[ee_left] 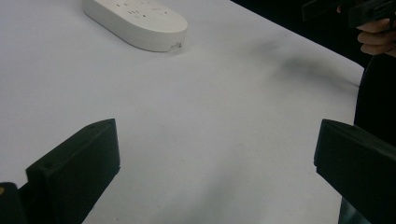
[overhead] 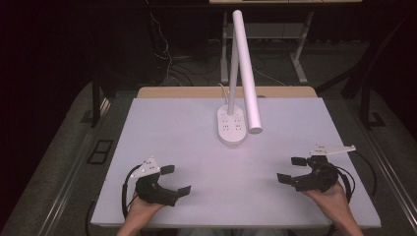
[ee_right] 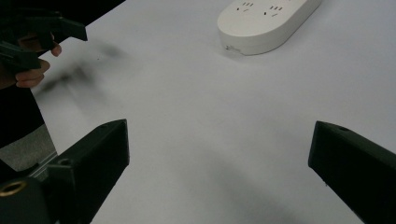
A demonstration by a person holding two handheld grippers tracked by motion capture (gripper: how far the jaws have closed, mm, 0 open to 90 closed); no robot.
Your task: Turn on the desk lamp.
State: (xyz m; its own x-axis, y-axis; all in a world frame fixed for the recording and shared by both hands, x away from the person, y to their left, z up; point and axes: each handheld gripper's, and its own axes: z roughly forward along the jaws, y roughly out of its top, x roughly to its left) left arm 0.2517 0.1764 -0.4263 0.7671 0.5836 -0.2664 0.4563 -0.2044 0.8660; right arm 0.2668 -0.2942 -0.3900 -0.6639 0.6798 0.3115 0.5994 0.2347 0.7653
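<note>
Desk lamp (overhead: 243, 69) stands at upper centre of the high view, its white oval base (overhead: 232, 125) resting on the white table top (overhead: 162, 128) just above the frame's middle. The base carries socket openings on its upper face, and its long axis runs up and down the frame. From it a slim stem rises, and a long white tube head slopes down to end just right of the base.

Left gripper (overhead: 178, 180) sits at lower left of the high view, right gripper (overhead: 291, 169) at lower right; each is held in a hand (overhead: 142, 204) entering from the bottom edge. Both claws stand wide apart with nothing between them and point inward and upward in the frame, toward the base.

In the left gripper view the base (ee_left: 136, 21) lies at upper left, well apart from the black jaws. In the right gripper view it (ee_right: 268, 21) lies at upper right, likewise well apart.

The base lies between the two grippers and above both in the high view. The right gripper looks slightly nearer, though the difference is too small to be sure. Either claw would probably have to travel forward across bare table to reach it.
</note>
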